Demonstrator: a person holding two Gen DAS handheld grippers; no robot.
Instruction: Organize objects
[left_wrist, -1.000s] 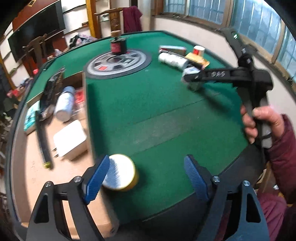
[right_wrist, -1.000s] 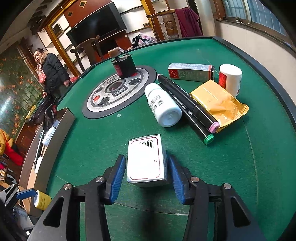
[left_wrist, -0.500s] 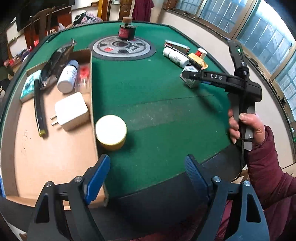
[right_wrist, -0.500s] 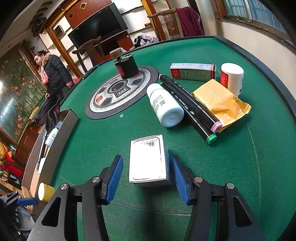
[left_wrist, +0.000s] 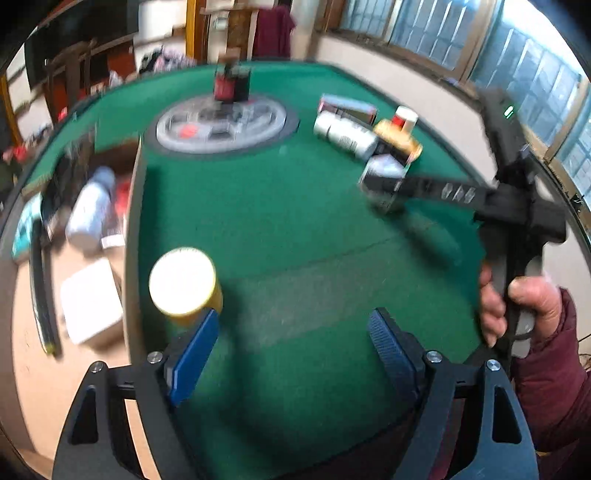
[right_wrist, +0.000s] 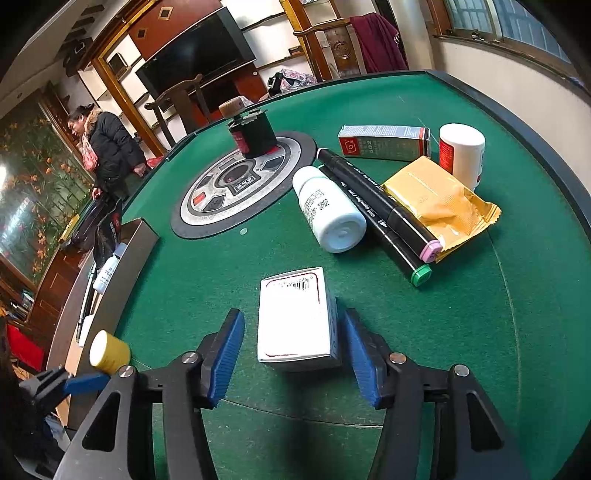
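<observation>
Straddling a white box (right_wrist: 295, 317) that lies flat on the green surface (right_wrist: 221, 266), the right tongs (right_wrist: 293, 356) are shown with the jaws standing clear of both sides of the box; the jaws have just been opening, and the box lies between them ungripped. The left tongs (left_wrist: 291, 350) are held wide and empty, with a yellow jar (left_wrist: 183, 284) standing just beside the left jaw, outside the gap, at the wall of a cardboard box (left_wrist: 131, 240). Inside that cardboard box a white bottle (left_wrist: 90, 214) and a white charger (left_wrist: 90, 299) are already stored, though the left view is blurred. Further back on the surface a second white bottle (right_wrist: 328, 210), two black markers (right_wrist: 376, 206), a yellow packet (right_wrist: 439, 199), a long carton (right_wrist: 384, 142) and a red-labelled tub (right_wrist: 461, 151) are left lying close together, unsorted. The step in hand is judged to be the pickup of the white box, with sorting partly done. For the next move, the right jaws would need to be closed squarely on the long sides of the box before it is lifted and carried across to the cardboard box; the jar must be cleared by the left tongs.
</observation>
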